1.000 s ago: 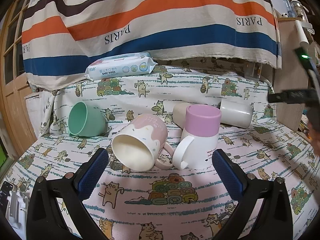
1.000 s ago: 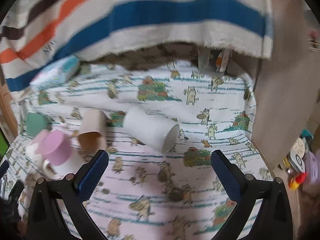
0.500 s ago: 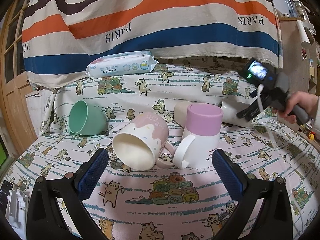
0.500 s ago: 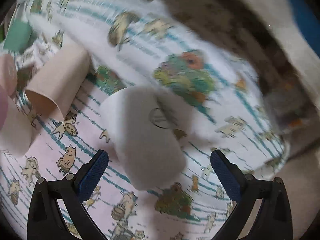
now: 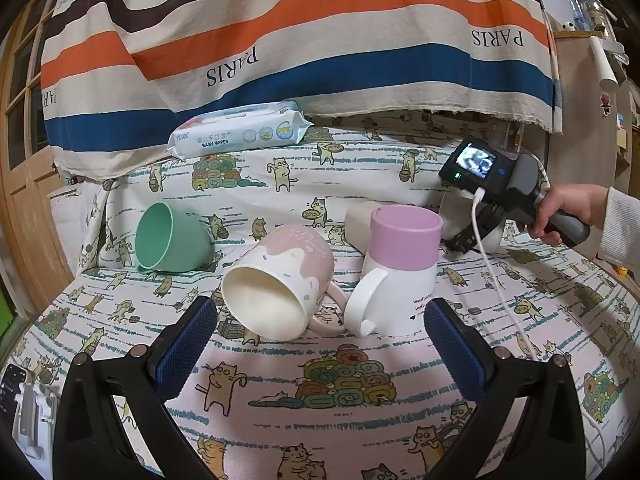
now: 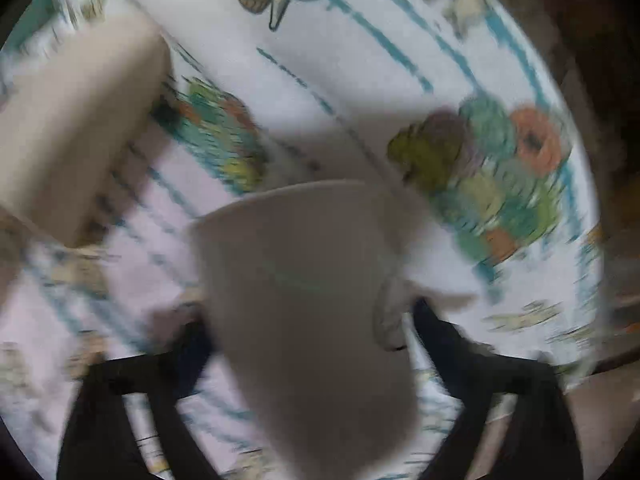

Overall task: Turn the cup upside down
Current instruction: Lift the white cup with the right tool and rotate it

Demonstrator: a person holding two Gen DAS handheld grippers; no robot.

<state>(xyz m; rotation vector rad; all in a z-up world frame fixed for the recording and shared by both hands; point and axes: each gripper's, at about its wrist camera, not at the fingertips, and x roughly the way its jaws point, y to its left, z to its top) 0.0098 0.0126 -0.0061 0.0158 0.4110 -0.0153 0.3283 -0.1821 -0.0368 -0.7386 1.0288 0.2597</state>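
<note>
Between right tongs [image 6: 312, 320] now: white cup [image 6: 316, 300].

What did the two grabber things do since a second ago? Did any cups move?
The right hand-held gripper swung in from the side, dropped onto the plain white handleless cup lying on its side, and now straddles it between its fingers; blur hides whether it grips. The left hand-held gripper stayed open and still. The mint green cup, pink-and-cream mug and purple-topped white mug did not move.
</note>
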